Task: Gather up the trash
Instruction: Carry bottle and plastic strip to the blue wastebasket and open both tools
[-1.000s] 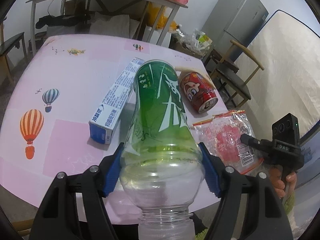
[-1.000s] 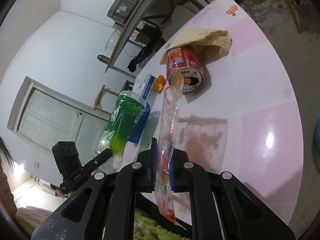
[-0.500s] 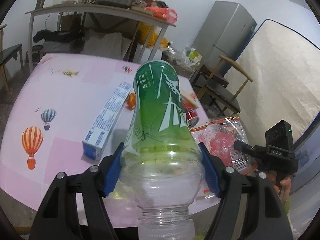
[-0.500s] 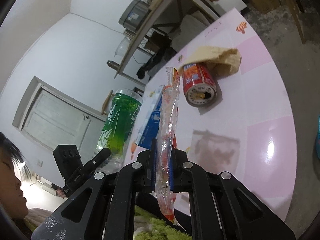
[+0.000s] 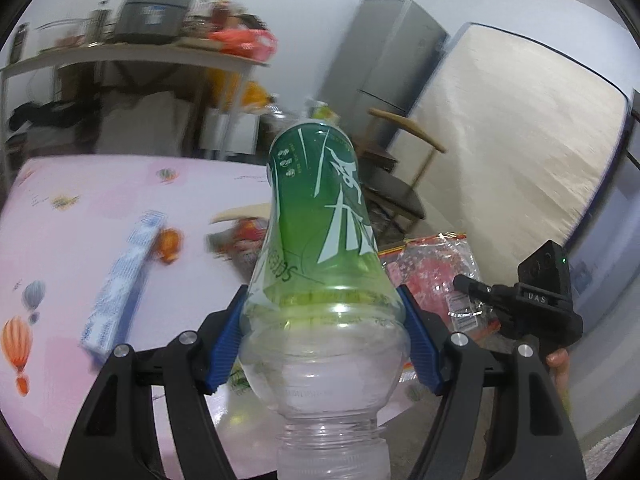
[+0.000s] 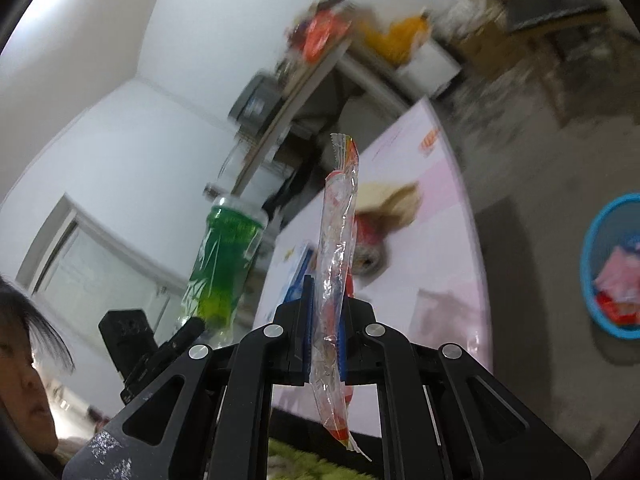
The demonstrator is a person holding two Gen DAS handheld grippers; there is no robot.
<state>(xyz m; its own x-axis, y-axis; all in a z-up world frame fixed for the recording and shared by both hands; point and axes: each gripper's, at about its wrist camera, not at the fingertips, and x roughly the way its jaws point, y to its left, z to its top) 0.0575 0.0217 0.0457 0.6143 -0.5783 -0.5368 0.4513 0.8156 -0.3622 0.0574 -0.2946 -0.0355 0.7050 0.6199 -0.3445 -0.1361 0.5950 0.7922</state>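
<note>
My left hand-held gripper (image 5: 324, 340) clamps the empty green-labelled bottle (image 5: 320, 248) at its shoulder above the table (image 5: 80, 208); it looks light, stiff and slick there. My right hand-held gripper (image 6: 325, 312) pinches a limp, crinkly plastic wrapper (image 6: 336, 248) mid-length. The blue bin (image 6: 612, 268) on the floor already holds red and pink scraps.
</note>
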